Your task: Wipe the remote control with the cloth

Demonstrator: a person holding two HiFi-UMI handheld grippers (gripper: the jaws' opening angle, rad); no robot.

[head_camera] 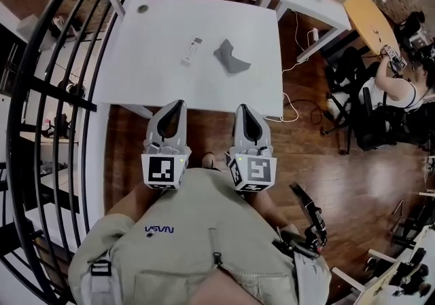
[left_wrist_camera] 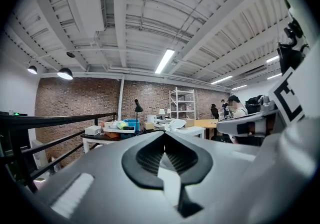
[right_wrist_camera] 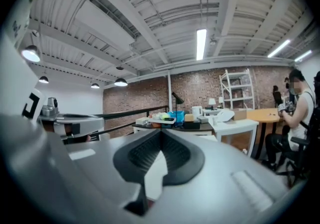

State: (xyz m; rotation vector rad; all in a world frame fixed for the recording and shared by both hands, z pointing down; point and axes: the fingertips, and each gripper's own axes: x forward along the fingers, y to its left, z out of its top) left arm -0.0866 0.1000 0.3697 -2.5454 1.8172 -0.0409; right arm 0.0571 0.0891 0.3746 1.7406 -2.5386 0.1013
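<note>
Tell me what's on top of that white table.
On the white table lie a remote control and, apart to its right, a crumpled grey cloth. A small dark round thing sits near the far left corner. Anything beneath the cloth is covered.

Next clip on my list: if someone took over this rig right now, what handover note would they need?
Left gripper: shut, empty, held level near the table's near edge.
Right gripper: shut, empty, alongside the left.
Remote control lies on the white table; the grey cloth lies crumpled to its right in the head view, not touching it.
Done: nothing; both things untouched.
Left: pick up the cloth, wipe the remote control.
</note>
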